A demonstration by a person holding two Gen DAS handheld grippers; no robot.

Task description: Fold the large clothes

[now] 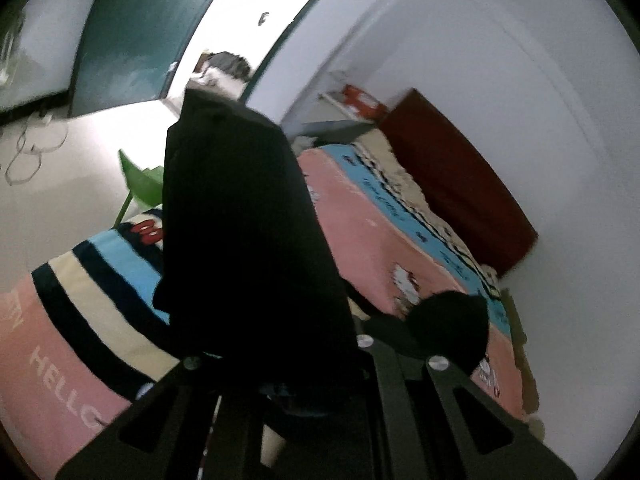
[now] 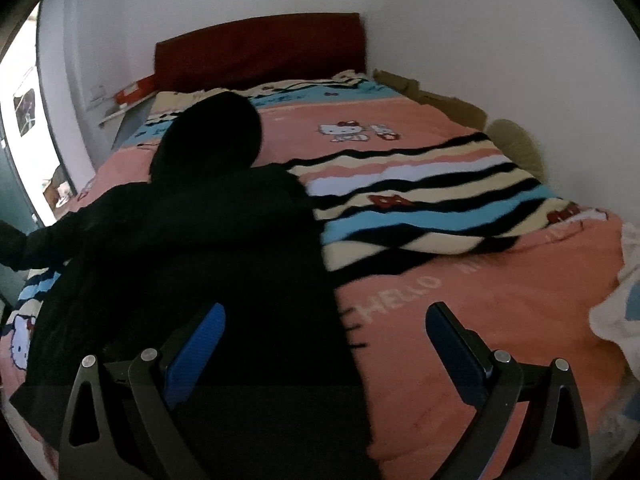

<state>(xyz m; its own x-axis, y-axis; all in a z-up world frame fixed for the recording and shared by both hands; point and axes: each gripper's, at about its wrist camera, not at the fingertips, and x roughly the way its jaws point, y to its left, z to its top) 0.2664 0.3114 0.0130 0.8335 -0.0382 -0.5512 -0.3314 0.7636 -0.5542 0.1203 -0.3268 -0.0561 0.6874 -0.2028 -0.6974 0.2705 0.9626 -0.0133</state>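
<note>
Black garment (image 2: 192,264) spread over bed (image 2: 500,312), one fold hoisted above it pinched in left tongs (image 1: 296,364), lower edge lying between right tongs (image 2: 324,344) spread wide.

Home bedroom: bed (image 2: 460,320) w/ headboard (image 2: 260,52)

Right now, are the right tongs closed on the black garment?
No, the right tongs stand wide open above the black garment, gripping nothing.
</note>
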